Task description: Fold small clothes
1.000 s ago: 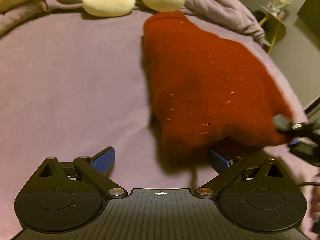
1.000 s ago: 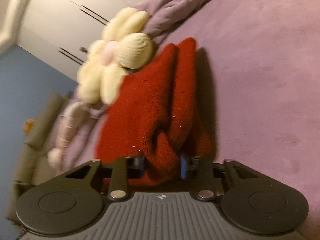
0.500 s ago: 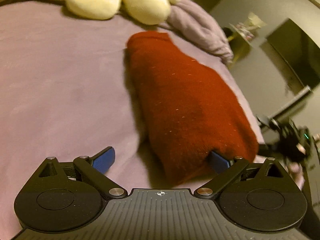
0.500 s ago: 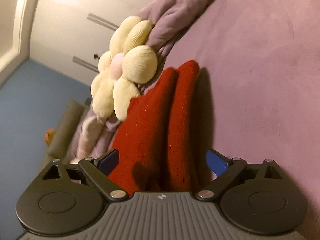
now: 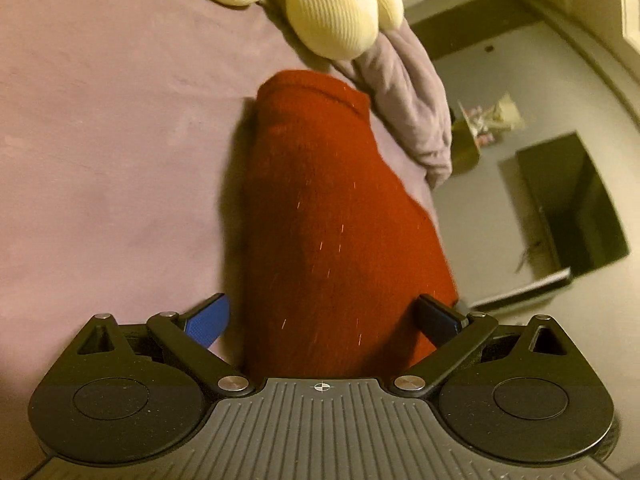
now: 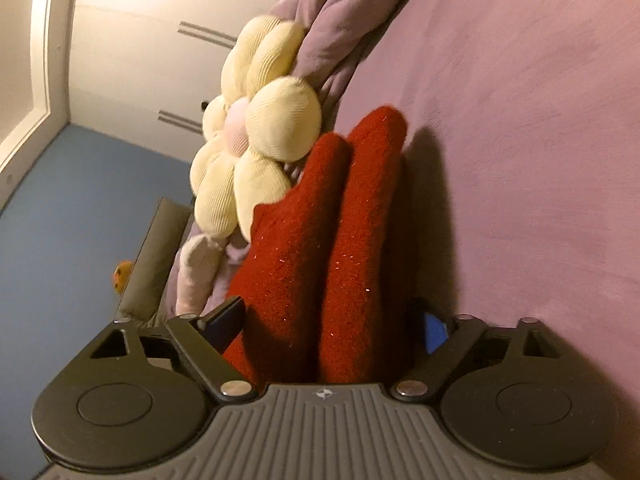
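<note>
The red garment (image 5: 332,216) is seen folded lengthwise on the purple bed (image 5: 112,152), below the flower cushion (image 6: 256,152). Both hand-held grippers, left (image 5: 326,320) and right (image 6: 328,324), are angled downward, jaws spread wide astride it, nothing clamped; the right's jaws have just been opening, then narrowing slightly.

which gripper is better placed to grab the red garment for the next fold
Roughly even, slightly the right. Both the left gripper and the right gripper are open astride the red garment; the right, whose jaws have just been closing slightly, faces the doubled layers end-on.
</note>
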Tool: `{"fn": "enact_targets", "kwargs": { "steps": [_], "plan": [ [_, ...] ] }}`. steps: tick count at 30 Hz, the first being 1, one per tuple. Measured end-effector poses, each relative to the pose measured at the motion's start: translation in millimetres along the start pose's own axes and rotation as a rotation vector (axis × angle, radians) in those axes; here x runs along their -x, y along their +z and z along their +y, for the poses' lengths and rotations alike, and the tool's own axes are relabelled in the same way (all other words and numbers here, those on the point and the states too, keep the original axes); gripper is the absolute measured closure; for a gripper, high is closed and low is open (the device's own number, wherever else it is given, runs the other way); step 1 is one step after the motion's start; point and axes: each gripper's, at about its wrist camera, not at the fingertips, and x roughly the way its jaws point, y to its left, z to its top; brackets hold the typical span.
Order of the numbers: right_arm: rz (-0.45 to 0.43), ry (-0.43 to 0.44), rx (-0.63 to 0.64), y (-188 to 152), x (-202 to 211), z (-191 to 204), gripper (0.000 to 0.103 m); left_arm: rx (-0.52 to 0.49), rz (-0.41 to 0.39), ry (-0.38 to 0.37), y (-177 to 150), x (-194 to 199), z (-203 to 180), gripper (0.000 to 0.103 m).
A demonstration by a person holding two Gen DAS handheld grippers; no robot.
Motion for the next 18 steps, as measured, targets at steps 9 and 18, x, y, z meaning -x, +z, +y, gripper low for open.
{"fn": "enact_targets", "kwargs": {
  "steps": [9,18],
  "plan": [
    [0.05,0.004,0.031,-3,-14,1,0.041,0.001,-0.057,-0.024,0,-6,-1,0.032],
    [0.064,0.084,0.004,-21,-18,31,0.05,-0.045,-0.078,-0.026,-8,29,-14,0.044]
  ]
}}
